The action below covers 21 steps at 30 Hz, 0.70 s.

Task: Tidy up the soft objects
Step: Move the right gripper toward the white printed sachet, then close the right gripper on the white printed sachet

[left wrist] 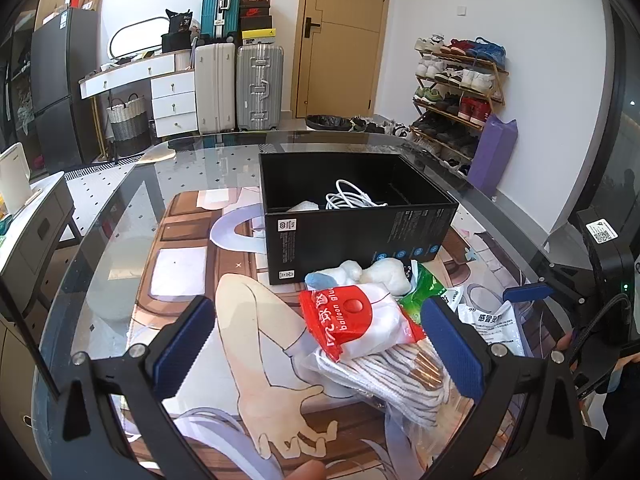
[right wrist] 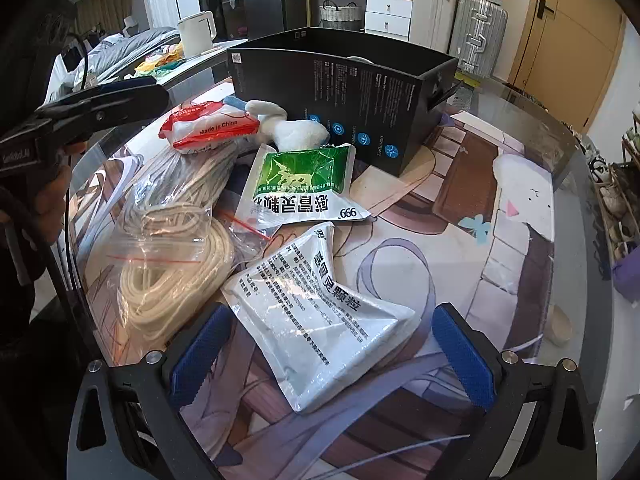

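Observation:
A black box [left wrist: 352, 236] stands on the printed mat and holds a white cable [left wrist: 352, 198] and a white soft item. In front of it lie a red-and-white balloon pack [left wrist: 352, 320], a white plush toy [left wrist: 384, 274], a green sachet [right wrist: 304, 172], a white sachet [right wrist: 324, 316] and bagged white rope [right wrist: 172, 264]. My left gripper [left wrist: 320, 340] is open, its jaws either side of the balloon pack and rope bag. My right gripper [right wrist: 332, 348] is open around the white sachet. The box also shows in the right wrist view [right wrist: 344, 92].
The glass table's rim [left wrist: 120, 208] curves on the left. A side counter with a white kettle [right wrist: 196, 32] stands beyond. Suitcases [left wrist: 236, 84], a door and a shoe rack [left wrist: 460, 88] line the far wall. A small white bowl [right wrist: 560, 324] shows under the glass.

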Each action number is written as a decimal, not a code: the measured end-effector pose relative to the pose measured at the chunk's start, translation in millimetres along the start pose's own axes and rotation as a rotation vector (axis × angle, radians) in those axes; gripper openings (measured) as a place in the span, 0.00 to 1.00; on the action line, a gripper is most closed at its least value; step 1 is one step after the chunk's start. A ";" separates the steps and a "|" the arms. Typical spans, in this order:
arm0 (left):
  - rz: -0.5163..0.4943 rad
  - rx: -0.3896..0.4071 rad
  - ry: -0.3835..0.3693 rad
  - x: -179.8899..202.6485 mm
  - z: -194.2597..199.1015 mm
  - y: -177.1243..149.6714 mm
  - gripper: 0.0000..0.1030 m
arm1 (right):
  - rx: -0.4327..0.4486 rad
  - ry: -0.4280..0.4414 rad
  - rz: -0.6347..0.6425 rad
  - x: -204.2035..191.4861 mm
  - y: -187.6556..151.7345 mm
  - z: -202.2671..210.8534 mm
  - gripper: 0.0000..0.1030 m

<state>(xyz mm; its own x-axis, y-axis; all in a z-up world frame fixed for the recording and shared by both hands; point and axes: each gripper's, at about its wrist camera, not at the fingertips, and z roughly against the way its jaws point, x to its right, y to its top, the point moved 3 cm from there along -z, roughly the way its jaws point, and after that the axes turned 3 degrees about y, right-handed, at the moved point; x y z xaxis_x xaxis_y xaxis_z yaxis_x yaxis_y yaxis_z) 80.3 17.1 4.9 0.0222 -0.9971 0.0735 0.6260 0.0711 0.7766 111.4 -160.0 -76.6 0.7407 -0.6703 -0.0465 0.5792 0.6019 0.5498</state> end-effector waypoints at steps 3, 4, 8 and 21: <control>0.001 -0.002 0.001 -0.7 -0.5 -0.5 1.00 | 0.004 -0.006 -0.010 0.6 1.5 -1.1 0.99; 0.001 -0.002 0.001 -0.7 -0.6 -0.5 1.00 | 0.005 -0.008 -0.014 0.9 2.1 -1.3 0.99; -0.002 -0.004 0.000 -0.6 -1.5 -1.4 1.00 | 0.011 -0.037 -0.066 7.7 7.6 -3.8 0.99; 0.000 -0.013 0.007 -1.9 -5.0 -4.8 1.00 | 0.024 -0.103 -0.157 26.0 15.9 -7.4 0.99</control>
<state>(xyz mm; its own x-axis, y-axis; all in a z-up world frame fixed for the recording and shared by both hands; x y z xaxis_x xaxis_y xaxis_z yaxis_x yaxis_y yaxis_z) 81.2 18.5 -2.0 0.0276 -0.9972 0.0696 0.6357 0.0712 0.7686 142.4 -164.6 -75.3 0.6019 -0.7971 -0.0481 0.6759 0.4765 0.5623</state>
